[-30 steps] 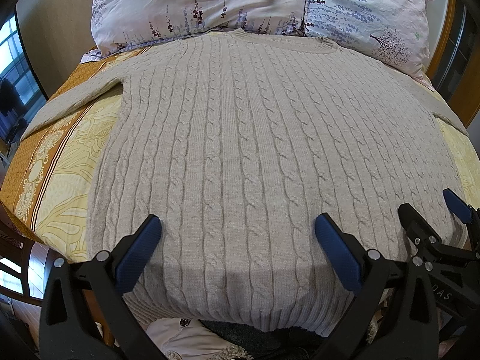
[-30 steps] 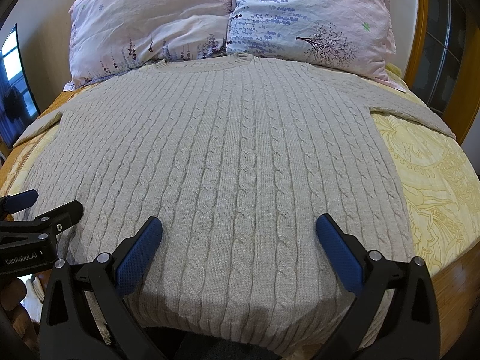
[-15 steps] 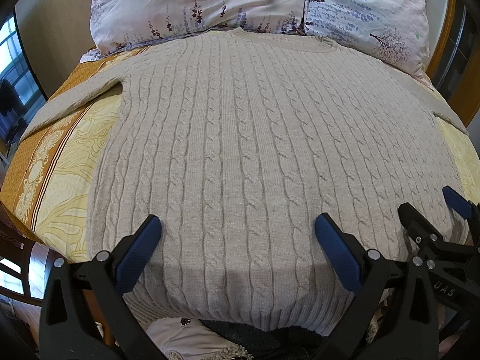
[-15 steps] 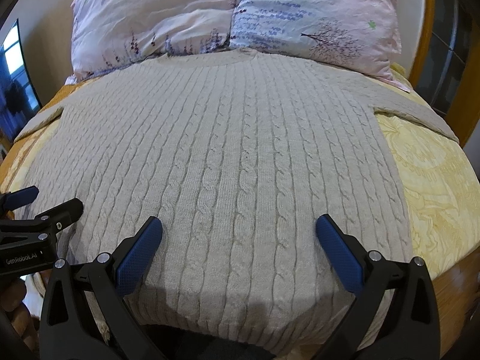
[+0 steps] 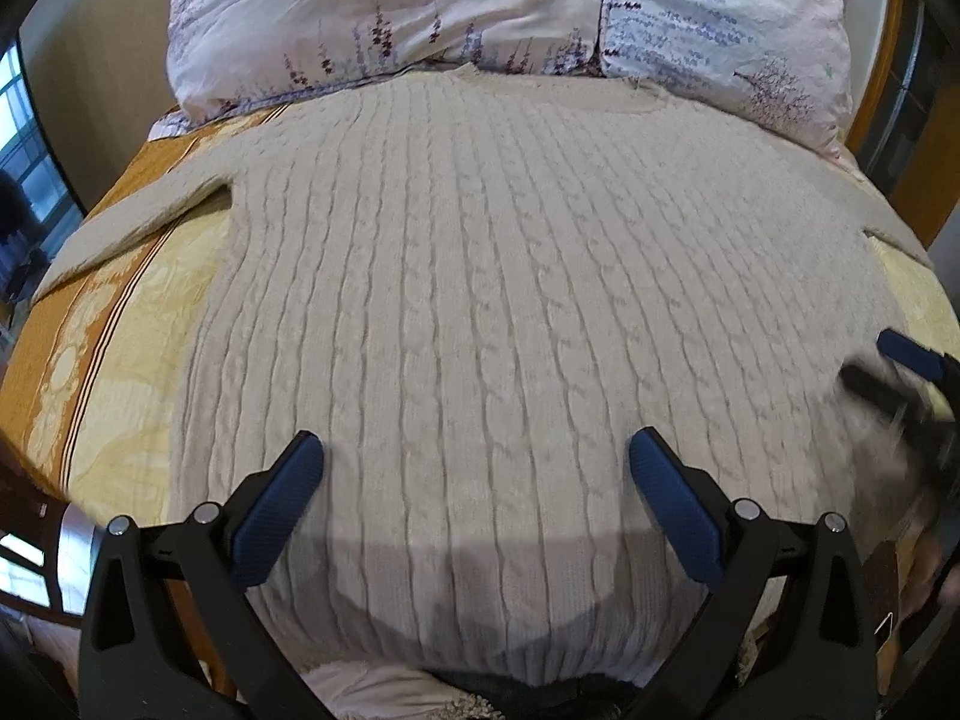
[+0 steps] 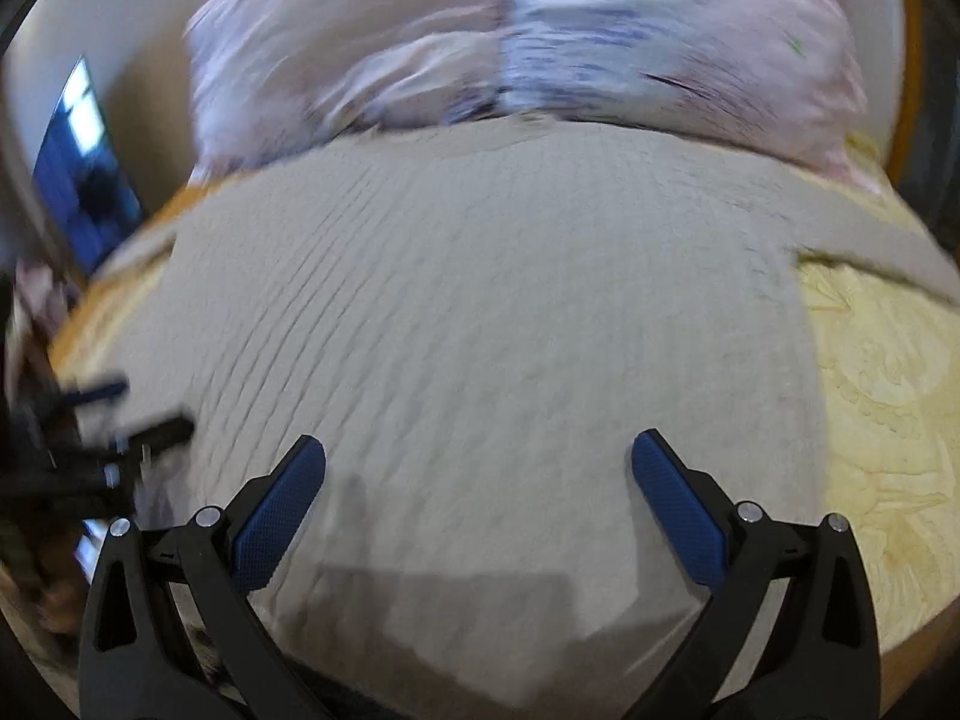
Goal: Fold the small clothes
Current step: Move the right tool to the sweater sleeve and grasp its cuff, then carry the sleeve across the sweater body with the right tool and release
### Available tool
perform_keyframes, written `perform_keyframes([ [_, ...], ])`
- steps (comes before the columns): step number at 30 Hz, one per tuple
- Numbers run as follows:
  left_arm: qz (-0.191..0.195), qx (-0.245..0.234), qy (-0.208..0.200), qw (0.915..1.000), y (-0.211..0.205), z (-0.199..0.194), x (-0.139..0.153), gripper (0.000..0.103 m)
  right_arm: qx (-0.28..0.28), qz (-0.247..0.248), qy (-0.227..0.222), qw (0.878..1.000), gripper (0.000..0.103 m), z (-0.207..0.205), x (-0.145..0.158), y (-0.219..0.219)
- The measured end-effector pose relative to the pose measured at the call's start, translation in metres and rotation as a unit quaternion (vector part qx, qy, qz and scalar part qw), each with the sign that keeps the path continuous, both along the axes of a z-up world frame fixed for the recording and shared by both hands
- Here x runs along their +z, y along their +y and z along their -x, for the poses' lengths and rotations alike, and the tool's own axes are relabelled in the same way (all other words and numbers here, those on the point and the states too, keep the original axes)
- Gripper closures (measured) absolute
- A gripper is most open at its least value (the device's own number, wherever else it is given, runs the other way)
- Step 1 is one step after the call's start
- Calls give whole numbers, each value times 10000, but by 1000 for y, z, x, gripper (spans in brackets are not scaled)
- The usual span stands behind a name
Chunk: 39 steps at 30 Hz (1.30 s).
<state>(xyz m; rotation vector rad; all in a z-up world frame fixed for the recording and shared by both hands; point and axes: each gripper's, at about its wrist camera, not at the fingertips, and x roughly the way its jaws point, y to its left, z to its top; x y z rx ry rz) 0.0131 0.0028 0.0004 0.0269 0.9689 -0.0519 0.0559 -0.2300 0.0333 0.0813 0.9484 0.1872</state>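
A beige cable-knit sweater [image 5: 498, 312] lies flat and spread out on the bed, collar toward the pillows, sleeves out to both sides. It also fills the right wrist view [image 6: 480, 312], which is blurred. My left gripper [image 5: 474, 480] is open and empty, above the sweater's lower left part near the hem. My right gripper [image 6: 477, 480] is open and empty, above the lower right part. The right gripper shows blurred at the right edge of the left wrist view [image 5: 900, 378]. The left gripper shows blurred at the left edge of the right wrist view [image 6: 114, 420].
The bed has a yellow and orange patterned cover [image 5: 108, 360], also in the right wrist view [image 6: 876, 396]. Two floral pillows [image 5: 420, 18] lie at the head. A wooden bed frame [image 5: 870, 90] stands at the right. Other clothes [image 5: 372, 690] lie below the hem.
Both grippers have moved forward over the sweater, the right one faster, so its view is blurred. Both stay open and empty. The sweater has not moved.
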Motion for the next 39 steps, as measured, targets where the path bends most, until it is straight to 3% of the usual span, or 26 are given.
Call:
perform_keyframes([
  [4,392,-110,-226,9989,10,-13,7,2,-999,-896,-14,9910,2,-34,14,-78],
  [5,517,-146,-291,9981,13,-16,9,2,-1268,-1066,19,9862,6,-42,14,-97],
  [8,899,-207,-406,9949,24,-28,17,2,-2135,-1617,150,9634,25,-64,11,-160],
  [12,810,-230,-643,9944,29,-48,32,2,-2951,-1856,205,9370,29,-79,3,-216],
  [15,764,-323,-843,9930,30,-59,41,2,-3229,-2116,263,9221,34,-87,-3,-239],
  [18,747,-424,-767,9933,31,-76,45,2,-3403,-2332,207,9107,40,-92,-4,-252],
  [23,899,-463,-697,9924,36,-97,48,2,-3787,-2544,123,8898,66,-95,-6,-282],
  [27,1070,-360,-653,9915,43,-111,49,2,-4203,-2573,-22,8701,70,-87,-7,-306],
  [30,976,-311,-625,9928,44,-119,47,2,-4371,-2515,-77,8635,75,-83,-5,-315],
  [32,915,-293,-654,9932,44,-121,46,2,-4464,-2442,-104,8608,85,-82,-6,-317],
  [36,834,-316,-620,9941,47,-125,43,2,-4401,-2100,-118,8730,91,-87,-2,-312],
  [39,807,-342,-634,9941,49,-126,43,2,-4233,-1912,-396,8847,92,-91,15,-302],
])
